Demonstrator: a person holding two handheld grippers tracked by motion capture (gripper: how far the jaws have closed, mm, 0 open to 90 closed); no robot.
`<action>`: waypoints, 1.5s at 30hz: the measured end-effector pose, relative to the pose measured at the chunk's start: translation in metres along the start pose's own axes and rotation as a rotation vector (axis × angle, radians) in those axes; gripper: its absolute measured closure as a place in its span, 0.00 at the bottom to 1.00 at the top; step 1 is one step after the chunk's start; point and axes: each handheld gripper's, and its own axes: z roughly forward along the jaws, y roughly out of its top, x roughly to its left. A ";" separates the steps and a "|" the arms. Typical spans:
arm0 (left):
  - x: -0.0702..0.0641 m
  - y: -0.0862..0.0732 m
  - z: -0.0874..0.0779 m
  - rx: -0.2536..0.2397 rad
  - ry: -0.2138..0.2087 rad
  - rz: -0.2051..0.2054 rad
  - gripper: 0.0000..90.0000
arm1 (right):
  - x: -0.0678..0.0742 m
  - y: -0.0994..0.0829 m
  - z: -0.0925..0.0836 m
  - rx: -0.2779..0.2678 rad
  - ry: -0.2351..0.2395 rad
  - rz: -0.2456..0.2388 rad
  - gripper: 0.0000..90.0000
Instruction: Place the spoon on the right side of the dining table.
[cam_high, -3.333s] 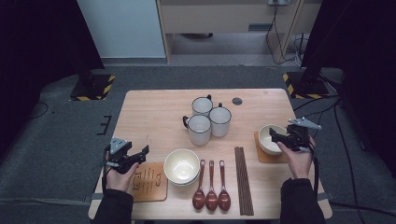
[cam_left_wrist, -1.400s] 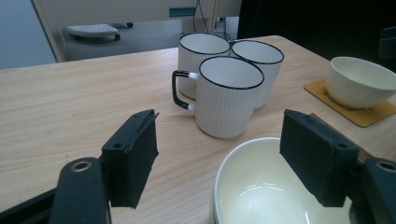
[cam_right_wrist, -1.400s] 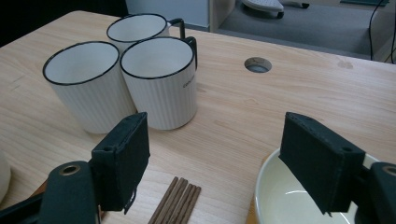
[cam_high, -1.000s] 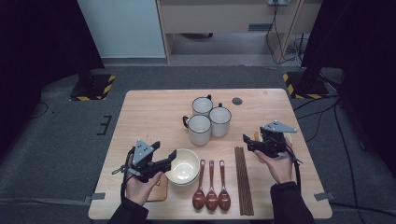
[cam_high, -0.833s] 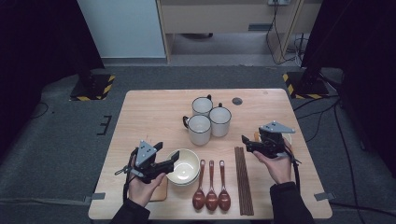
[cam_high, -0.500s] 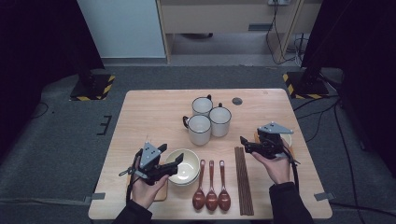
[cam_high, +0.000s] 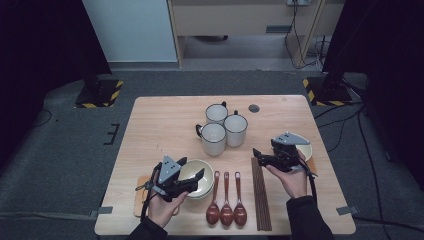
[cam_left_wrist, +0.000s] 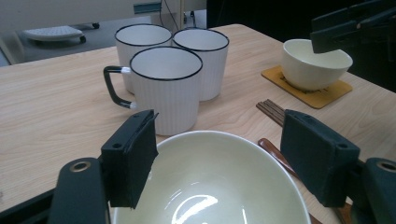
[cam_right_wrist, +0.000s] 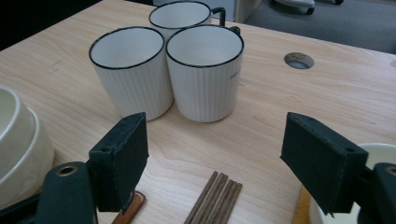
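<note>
A cream bowl (cam_high: 207, 171) sits near the table's front, left of centre. My left gripper (cam_high: 194, 168) hovers at its near rim, and the open jaws stand either side of the bowl (cam_left_wrist: 210, 186) without pressing on it. My right gripper (cam_high: 258, 156) is held over the far end of the chopsticks (cam_high: 261, 192). It is open with nothing between its pads (cam_right_wrist: 122, 158) and points at three white mugs (cam_right_wrist: 201, 70). A second cream bowl (cam_high: 305, 148) rests on a wooden coaster just right of my right hand.
The three black-rimmed mugs (cam_high: 222, 129) stand clustered mid-table. Three brown spoons (cam_high: 226, 200) lie between the near bowl and the chopsticks. A wooden coaster (cam_high: 141, 194) lies under my left wrist. A round hole (cam_high: 254, 108) is in the tabletop at the back.
My left gripper has moved right from over the left coaster to the bowl's rim. The right gripper left the right bowl earlier, shifted left, and has stayed nearly still since.
</note>
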 end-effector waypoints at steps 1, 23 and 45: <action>-0.001 0.000 0.001 0.000 -0.003 -0.001 0.29 | 0.001 0.000 0.000 0.001 0.004 -0.001 0.25; -0.021 -0.005 0.011 0.014 -0.058 0.028 0.33 | 0.009 -0.004 0.005 0.012 0.028 -0.014 0.24; -0.038 -0.008 0.018 0.012 -0.111 0.057 0.39 | 0.012 -0.010 0.005 0.016 0.063 -0.004 0.24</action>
